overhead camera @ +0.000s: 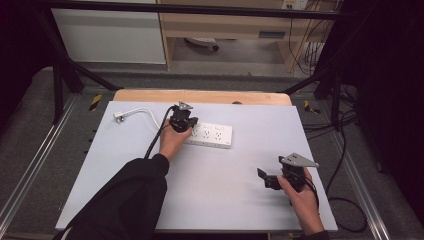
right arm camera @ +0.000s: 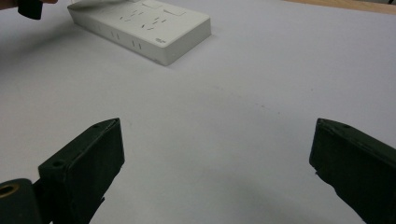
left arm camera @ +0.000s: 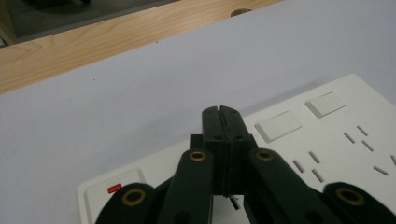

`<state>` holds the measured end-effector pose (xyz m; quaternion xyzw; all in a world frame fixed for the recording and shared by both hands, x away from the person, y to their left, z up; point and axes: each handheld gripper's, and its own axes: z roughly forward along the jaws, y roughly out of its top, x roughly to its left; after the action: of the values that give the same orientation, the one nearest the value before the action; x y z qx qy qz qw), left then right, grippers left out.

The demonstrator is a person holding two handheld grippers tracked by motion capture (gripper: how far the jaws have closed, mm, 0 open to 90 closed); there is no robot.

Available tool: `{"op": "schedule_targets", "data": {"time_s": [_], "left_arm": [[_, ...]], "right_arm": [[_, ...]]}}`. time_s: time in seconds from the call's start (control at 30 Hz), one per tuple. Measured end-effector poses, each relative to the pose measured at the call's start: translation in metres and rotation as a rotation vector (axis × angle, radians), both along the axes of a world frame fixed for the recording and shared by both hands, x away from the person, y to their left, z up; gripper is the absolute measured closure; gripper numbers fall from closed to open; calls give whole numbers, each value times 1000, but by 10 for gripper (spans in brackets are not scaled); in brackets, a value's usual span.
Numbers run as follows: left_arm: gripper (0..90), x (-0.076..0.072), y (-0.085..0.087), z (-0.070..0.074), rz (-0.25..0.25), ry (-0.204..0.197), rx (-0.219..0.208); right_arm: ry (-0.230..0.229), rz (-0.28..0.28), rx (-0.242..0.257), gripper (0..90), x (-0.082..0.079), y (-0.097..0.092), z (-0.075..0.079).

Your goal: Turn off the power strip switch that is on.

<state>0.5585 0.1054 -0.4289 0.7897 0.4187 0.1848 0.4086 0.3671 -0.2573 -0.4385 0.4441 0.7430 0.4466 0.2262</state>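
My left gripper [left arm camera: 222, 112] has its jaws pressed together with nothing between them, tips poised over the white rectangular plastic power strip [overhead camera: 212, 135], which lies flat near the middle of the pale grey surface [overhead camera: 240, 190]. In the left gripper view the closed tips sit just beside a row of white square rocker switches [left arm camera: 279, 126], with a red-marked switch [left arm camera: 114, 188] nearer the strip's end. I judge the step in hand to be pressing a switch with the closed tips. To do it well, I should keep the jaws together, centre them on one rocker, and push straight down so the strip does not slide. My right gripper [overhead camera: 270, 179] rests well apart from the strip, jaws wide and empty; it could steady the strip's near end. A white cable with plug [overhead camera: 131, 114] lies at the far left.
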Motion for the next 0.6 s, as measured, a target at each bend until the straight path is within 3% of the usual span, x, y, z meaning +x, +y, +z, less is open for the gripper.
{"op": "schedule_targets", "data": {"time_s": [0.6], "left_arm": [[900,-3,-11,-2,-21,-9,13]], "right_arm": [[0,1,1,36,0,0,0]]}}
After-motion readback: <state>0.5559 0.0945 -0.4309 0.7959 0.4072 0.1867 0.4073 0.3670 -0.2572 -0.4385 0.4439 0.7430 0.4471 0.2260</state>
